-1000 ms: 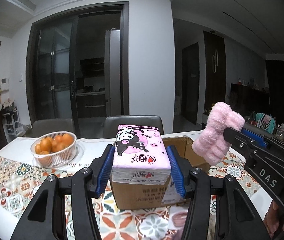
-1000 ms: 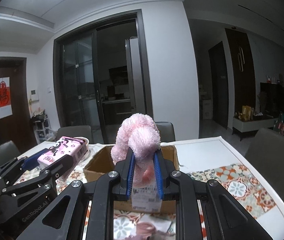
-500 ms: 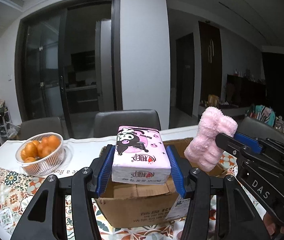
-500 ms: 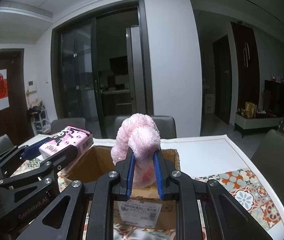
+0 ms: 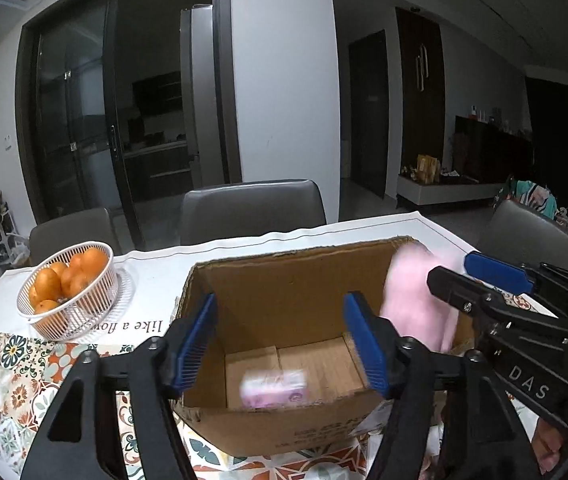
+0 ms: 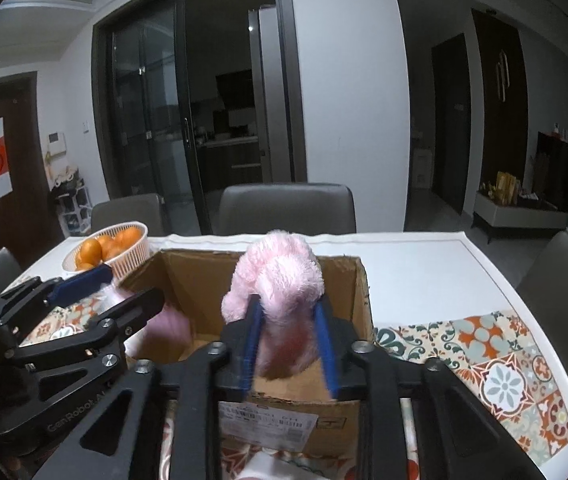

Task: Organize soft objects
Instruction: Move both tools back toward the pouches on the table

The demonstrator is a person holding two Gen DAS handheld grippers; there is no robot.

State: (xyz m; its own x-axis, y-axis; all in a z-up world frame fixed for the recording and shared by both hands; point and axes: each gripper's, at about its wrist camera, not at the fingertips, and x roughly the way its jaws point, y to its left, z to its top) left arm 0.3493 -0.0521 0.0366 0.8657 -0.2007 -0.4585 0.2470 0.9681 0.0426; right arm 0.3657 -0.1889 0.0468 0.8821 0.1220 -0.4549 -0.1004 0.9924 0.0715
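An open cardboard box [image 5: 284,272] stands on the table; it also shows in the right wrist view [image 6: 347,280]. My left gripper [image 5: 280,336] is open over the box and empty. The pink tissue pack [image 5: 274,389] is blurred near the box floor. My right gripper [image 6: 287,344] has widened its jaws around the pink fluffy toy [image 6: 280,292], which sits between them over the box and looks blurred at its lower part. In the left wrist view the toy [image 5: 415,300] is at the box's right wall beside the right gripper [image 5: 479,280].
A white basket of oranges [image 5: 68,284] stands on the table to the left of the box, also seen in the right wrist view [image 6: 112,252]. Grey chairs [image 5: 252,208] stand behind the table. The tablecloth [image 6: 495,364] is patterned at the right.
My left gripper opened and the tissue pack dropped into the box. My right gripper's jaws spread apart and the pink toy moved lower over the box. Both grippers came closer to the box.
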